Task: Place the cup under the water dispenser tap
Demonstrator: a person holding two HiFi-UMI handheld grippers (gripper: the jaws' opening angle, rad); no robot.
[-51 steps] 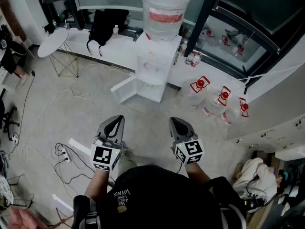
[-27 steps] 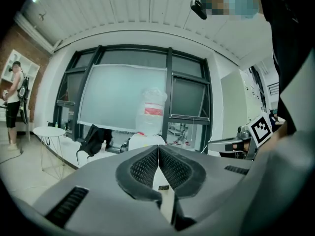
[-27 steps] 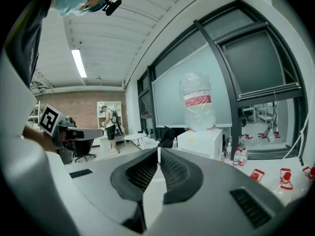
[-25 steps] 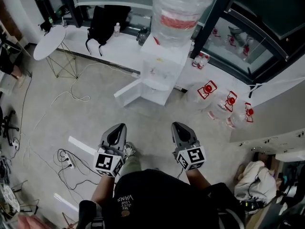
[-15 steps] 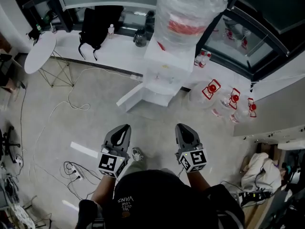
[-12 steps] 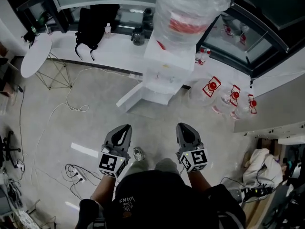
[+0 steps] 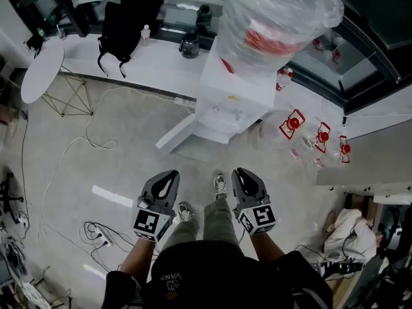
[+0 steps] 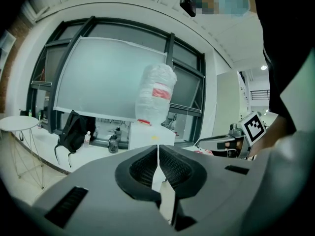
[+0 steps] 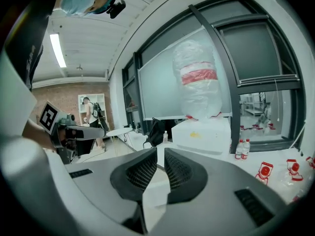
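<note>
A white water dispenser [image 7: 235,98] stands ahead with a big clear bottle [image 7: 280,18] on top; its taps face me. No cup shows in any view. My left gripper [image 7: 166,176] and right gripper [image 7: 244,174] are held side by side at waist height, both pointing at the dispenser and well short of it. In the left gripper view the left gripper [image 8: 158,154] is shut with nothing in it, and the dispenser [image 8: 150,134] shows beyond. In the right gripper view the right gripper [image 9: 160,156] is likewise shut and empty, facing the dispenser [image 9: 204,134].
The dispenser's lower cabinet door [image 7: 177,134] hangs open to the left. Spare water bottles [image 7: 302,131] lie on the floor to its right. A black backpack [image 7: 119,34] sits on the ledge, beside a round white table [image 7: 42,69]. Cables and a power strip [image 7: 96,230] lie at left.
The person has walked nearer the dispenser, which now looks larger and closer. Both grippers came forward with the person, still shut. A foot has stepped forward between them.
</note>
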